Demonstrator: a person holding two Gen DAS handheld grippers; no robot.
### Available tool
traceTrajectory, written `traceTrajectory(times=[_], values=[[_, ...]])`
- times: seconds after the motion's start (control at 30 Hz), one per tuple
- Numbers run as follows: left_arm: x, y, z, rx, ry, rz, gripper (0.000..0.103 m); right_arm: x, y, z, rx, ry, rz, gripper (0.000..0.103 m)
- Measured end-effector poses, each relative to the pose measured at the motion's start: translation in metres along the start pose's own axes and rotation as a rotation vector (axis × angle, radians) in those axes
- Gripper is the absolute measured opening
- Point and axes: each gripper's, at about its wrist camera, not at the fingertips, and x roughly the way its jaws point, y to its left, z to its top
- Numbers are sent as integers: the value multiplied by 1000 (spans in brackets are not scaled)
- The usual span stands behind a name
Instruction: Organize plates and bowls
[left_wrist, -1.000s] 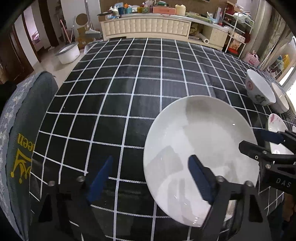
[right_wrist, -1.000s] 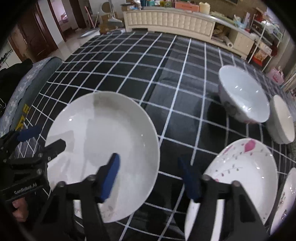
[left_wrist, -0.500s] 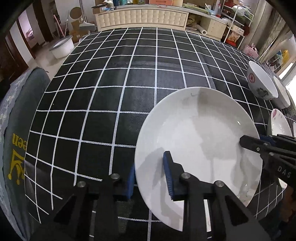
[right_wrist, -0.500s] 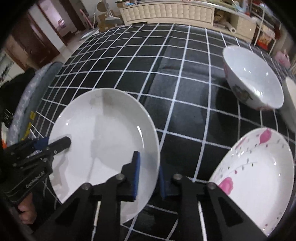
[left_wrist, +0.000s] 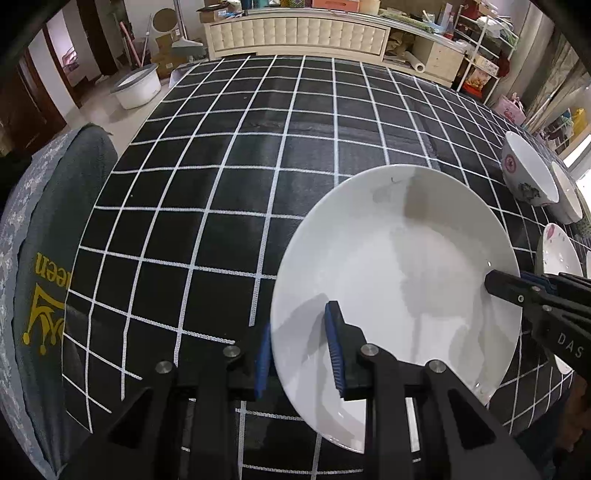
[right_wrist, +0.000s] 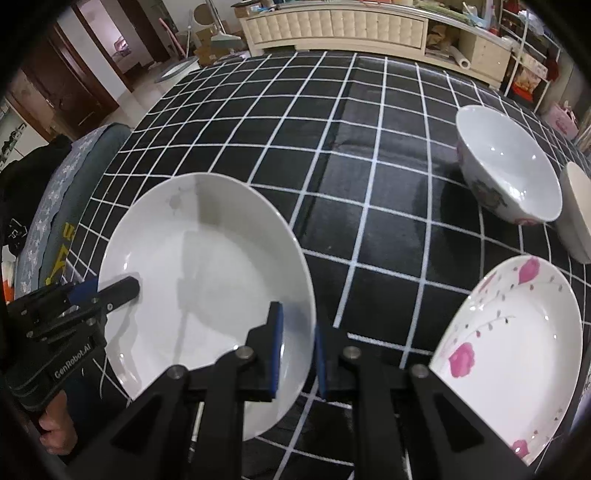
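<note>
White plate (left_wrist: 399, 266) pinched at opposite rims, resting on the black checked tablecloth (left_wrist: 229, 177).
Left gripper (left_wrist: 301, 352) and right gripper (right_wrist: 297, 352) just closed, blue pads clamped over each rim. Best lifted evenly, kept level, carried clear of the rose-patterned plate (right_wrist: 517, 347) and patterned bowl (right_wrist: 506, 162) before stacking; uneven pull risks slipping.

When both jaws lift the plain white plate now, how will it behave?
The plain white plate looks rigid, so it should not bend. Its glossy glaze may slip in the rim grips of the left gripper and right gripper. Probably ceramic, thus fragile.
</note>
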Motion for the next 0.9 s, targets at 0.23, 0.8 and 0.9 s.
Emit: traceTrajectory(times=[0.23,0.8,0.9], values=[[9,2,3,-10,3,-12,24,10,6,8,-11,12,-33,19],[-57,-36,-6,45,-109,-39,34,-54,-24,-14,50,-115,-66,39],[-63,-64,-9,99,-112,-78,34,-66,-41,-22,86,-136,-88,39]])
